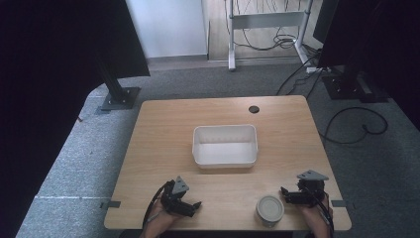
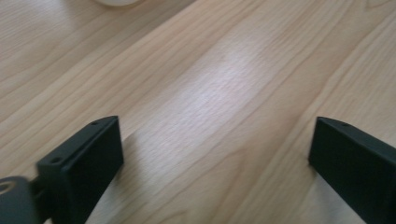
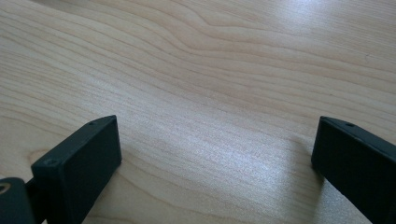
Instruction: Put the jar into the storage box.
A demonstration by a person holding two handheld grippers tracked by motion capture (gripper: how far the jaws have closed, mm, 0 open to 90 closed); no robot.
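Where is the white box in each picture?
High view: the white box sits open in the middle of the table, beyond both grippers.
Left gripper view: a white rounded bit at the top edge, left of middle, may be its corner; too little shows to be sure.
Right gripper view: bare wood stretches ahead between the two black jaws.
Shared landmark: the table's light wood grain.
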